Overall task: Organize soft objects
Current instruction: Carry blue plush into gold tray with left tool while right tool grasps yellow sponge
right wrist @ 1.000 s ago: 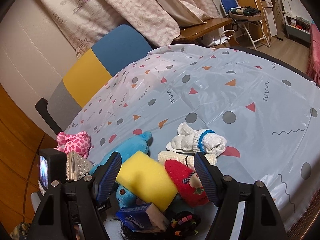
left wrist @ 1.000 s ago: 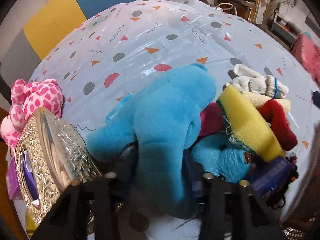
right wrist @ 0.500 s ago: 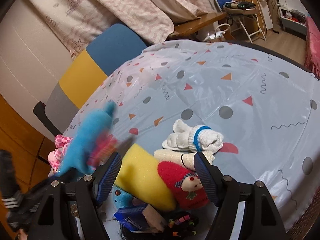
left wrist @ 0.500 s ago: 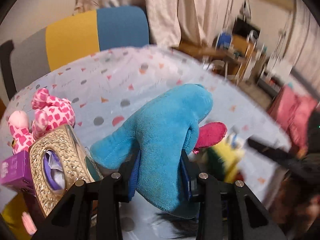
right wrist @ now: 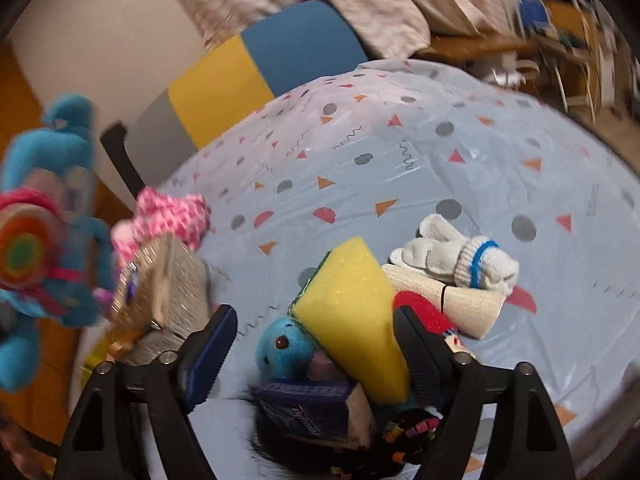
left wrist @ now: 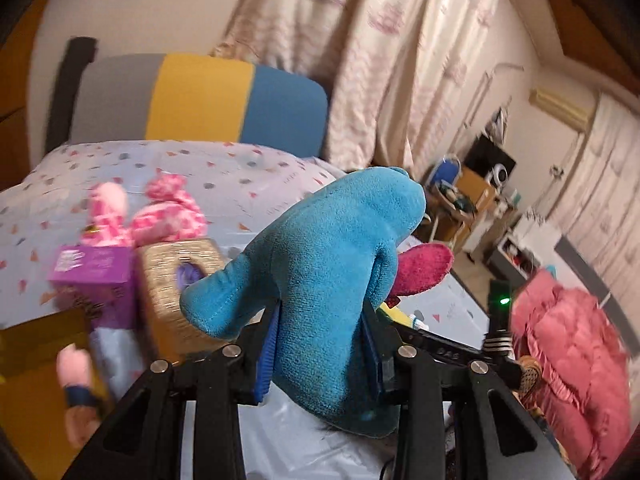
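Observation:
My left gripper (left wrist: pixel 320 348) is shut on a blue plush toy (left wrist: pixel 320 280) and holds it up above the table; the toy also shows blurred at the far left of the right wrist view (right wrist: pixel 44 216). My right gripper (right wrist: pixel 316 344) is open over a pile with a yellow sponge (right wrist: pixel 352 312), a small blue plush (right wrist: pixel 284 348), a red plush (right wrist: pixel 424 312), a cream sock (right wrist: pixel 452 304) and white rolled socks (right wrist: pixel 460 256). A pink spotted plush (right wrist: pixel 168 216) lies at the left.
A gold tissue box (right wrist: pixel 168 280) and a purple box (left wrist: pixel 96 276) stand beside the pink plush (left wrist: pixel 160 212). A blue carton (right wrist: pixel 312 408) and a dark hairy thing with beads (right wrist: pixel 400 436) lie at the near edge. A chair (right wrist: pixel 260 68) stands behind the patterned table (right wrist: pixel 400 160).
My left gripper has lifted the blue plush off the pile and swung it up and to the left. My right gripper has stayed open over the pile.

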Demonstrator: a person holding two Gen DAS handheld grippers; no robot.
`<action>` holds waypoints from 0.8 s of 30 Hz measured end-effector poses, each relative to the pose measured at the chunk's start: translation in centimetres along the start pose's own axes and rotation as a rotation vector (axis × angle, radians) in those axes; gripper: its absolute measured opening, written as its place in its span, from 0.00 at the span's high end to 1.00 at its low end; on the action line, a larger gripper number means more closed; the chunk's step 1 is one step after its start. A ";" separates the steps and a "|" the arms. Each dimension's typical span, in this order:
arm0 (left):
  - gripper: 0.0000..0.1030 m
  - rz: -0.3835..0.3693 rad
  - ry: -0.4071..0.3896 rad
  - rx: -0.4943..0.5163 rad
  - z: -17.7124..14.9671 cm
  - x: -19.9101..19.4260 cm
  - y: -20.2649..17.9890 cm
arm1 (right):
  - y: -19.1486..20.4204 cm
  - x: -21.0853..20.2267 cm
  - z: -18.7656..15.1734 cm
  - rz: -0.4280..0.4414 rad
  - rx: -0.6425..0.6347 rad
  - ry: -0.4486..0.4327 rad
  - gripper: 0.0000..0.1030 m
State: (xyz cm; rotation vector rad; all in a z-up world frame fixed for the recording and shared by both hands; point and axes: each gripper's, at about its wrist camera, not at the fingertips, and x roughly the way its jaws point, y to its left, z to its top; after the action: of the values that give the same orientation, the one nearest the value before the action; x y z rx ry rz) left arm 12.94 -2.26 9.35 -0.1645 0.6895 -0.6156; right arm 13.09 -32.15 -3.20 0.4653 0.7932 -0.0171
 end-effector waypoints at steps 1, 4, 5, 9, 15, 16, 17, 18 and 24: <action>0.64 0.005 -0.013 -0.009 -0.3 -0.9 0.6 | 0.4 0.4 -0.1 -0.031 -0.024 0.011 0.20; 0.64 0.028 -0.059 -0.072 -1.2 -4.9 3.4 | 0.5 1.8 -0.2 -0.112 -0.061 0.039 0.20; 0.64 0.040 -0.068 -0.092 -1.6 -5.9 4.4 | 0.6 2.0 -0.2 -0.127 -0.072 0.043 0.27; 0.64 0.136 -0.118 -0.211 -4.1 -11.2 10.0 | 0.8 2.5 -0.7 -0.245 -0.131 0.050 0.66; 0.64 0.387 -0.136 -0.400 -9.2 -16.8 18.4 | -0.1 1.1 -0.4 -0.249 -0.080 0.001 0.68; 0.64 0.429 -0.131 -0.430 -10.1 -17.4 19.7 | -0.2 0.9 -0.3 -0.246 -0.066 -0.006 0.68; 0.64 0.469 -0.124 -0.458 -10.9 -17.7 21.2 | -0.4 0.8 -0.2 -0.245 -0.053 -0.012 0.68; 0.63 0.510 -0.115 -0.489 -11.7 -18.0 22.6 | -0.5 0.7 -0.1 -0.246 -0.043 -0.017 0.69; 0.63 0.623 -0.060 -0.545 -14.3 -16.7 27.1 | -0.2 0.9 -0.1 -0.263 -0.054 -0.020 0.69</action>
State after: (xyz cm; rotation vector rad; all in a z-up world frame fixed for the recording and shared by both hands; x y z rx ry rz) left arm 6.66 30.26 -1.66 -0.4493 0.7886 0.1839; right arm 13.62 -32.19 -3.93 0.3071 0.8287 -0.2437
